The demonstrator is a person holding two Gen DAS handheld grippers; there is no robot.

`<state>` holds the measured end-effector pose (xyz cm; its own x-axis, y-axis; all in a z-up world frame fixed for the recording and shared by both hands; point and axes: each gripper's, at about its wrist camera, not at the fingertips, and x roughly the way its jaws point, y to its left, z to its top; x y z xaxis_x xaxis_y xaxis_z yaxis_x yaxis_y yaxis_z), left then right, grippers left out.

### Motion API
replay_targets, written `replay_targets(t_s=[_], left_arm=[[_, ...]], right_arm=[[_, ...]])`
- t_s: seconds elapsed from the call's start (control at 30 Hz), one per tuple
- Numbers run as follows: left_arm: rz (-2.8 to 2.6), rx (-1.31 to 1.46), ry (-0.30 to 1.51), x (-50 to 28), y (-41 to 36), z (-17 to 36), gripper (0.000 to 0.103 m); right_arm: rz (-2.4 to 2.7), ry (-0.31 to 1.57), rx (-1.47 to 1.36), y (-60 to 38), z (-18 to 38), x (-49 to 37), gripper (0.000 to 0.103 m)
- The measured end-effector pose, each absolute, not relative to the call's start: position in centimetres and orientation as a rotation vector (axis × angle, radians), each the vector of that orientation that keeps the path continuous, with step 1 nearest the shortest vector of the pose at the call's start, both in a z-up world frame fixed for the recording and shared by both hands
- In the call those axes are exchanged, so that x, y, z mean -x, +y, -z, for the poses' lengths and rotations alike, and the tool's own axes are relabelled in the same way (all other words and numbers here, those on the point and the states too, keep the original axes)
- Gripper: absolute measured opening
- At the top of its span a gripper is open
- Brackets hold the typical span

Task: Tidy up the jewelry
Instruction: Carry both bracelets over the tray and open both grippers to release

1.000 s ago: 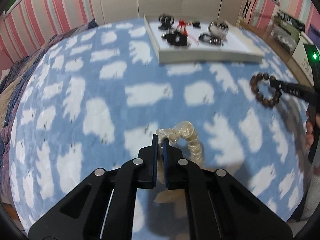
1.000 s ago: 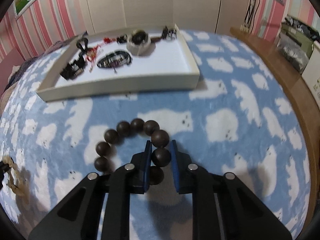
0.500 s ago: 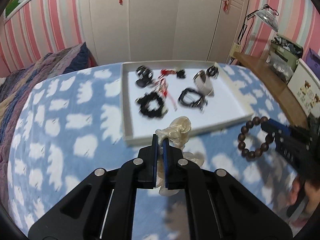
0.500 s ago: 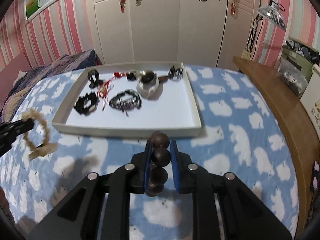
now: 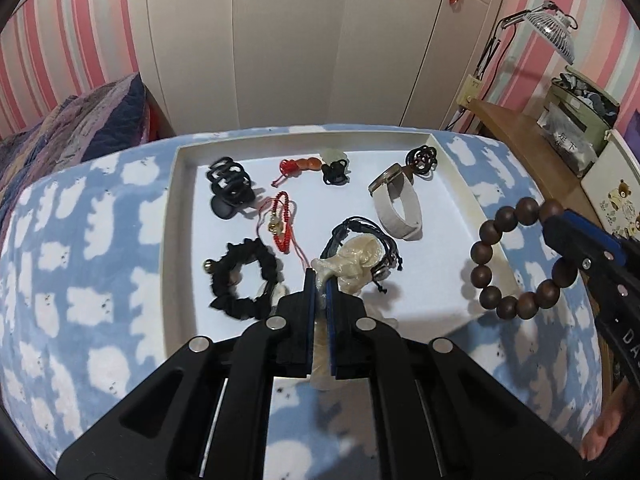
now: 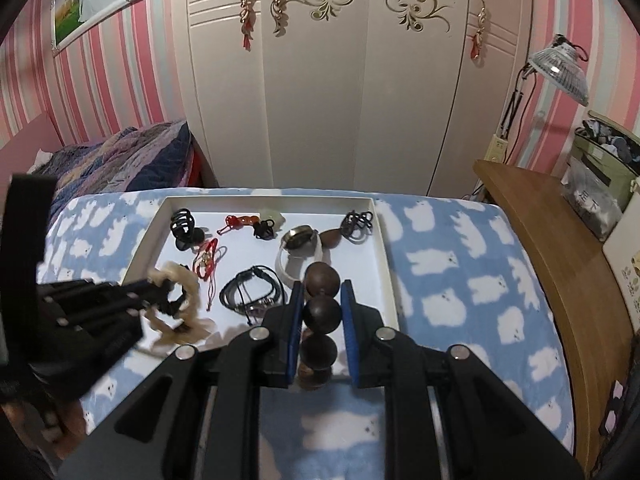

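Observation:
My left gripper is shut on a cream scrunchie, held in the air above the near part of the white tray. The same scrunchie shows in the right wrist view over the tray's near left corner. My right gripper is shut on a dark wooden bead bracelet, carried above the tray's near edge. From the left wrist view that bracelet hangs over the tray's right rim, with the right gripper clamped on it.
In the tray lie a black hair claw, a black scrunchie, red cords, a white watch and a black cord bracelet. The tray rests on a blue cloud-print blanket. A wooden desk runs along the right.
Both grippers rose off the blanket and travelled toward the tray with their pieces. The scrunchie now hangs over the tray's inside, and the bead bracelet over its near right edge.

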<state>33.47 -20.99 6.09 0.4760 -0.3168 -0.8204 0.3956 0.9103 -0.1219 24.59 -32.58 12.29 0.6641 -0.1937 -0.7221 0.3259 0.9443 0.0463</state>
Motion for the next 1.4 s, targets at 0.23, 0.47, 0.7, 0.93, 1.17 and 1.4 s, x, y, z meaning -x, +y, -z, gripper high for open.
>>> replay_targets(t_s=[0.23,0.47,0.7,0.93,1.17,1.4], left_arm=[[0.424,-0.092,1.028,-35.3,-22.0,-3.1,0.003],[0.359,-0.125,1.045,-36.3,-21.8,-1.0,0.003],[0.302,-0.182,1.008,-36.3,-22.2,0.4,0.007],[0.294,-0.209,0.961,-36.0,-22.9,0.8,0.008],[0.308,-0.196,0.97,-35.8,-22.8,0.6,0.008],[0.303,-0.179,0.966,-35.3,-22.1,-0.1,0.037]], right_arm=[[0.299,0.861,-0.198,-33.4,-8.5,-27.0,0.019],[0.371,0.948,-0.198,-36.1,-4.8,-27.8,0.019],[0.381,1.015,-0.185,-37.3,-1.6,-28.6,0.019],[0.385,1.026,-0.185,-37.9,0.2,-29.1,0.019],[0.393,1.028,-0.156,-37.3,0.1,-29.1,0.019],[0.375,1.027,-0.174,-37.2,-1.0,-28.9,0.021]])
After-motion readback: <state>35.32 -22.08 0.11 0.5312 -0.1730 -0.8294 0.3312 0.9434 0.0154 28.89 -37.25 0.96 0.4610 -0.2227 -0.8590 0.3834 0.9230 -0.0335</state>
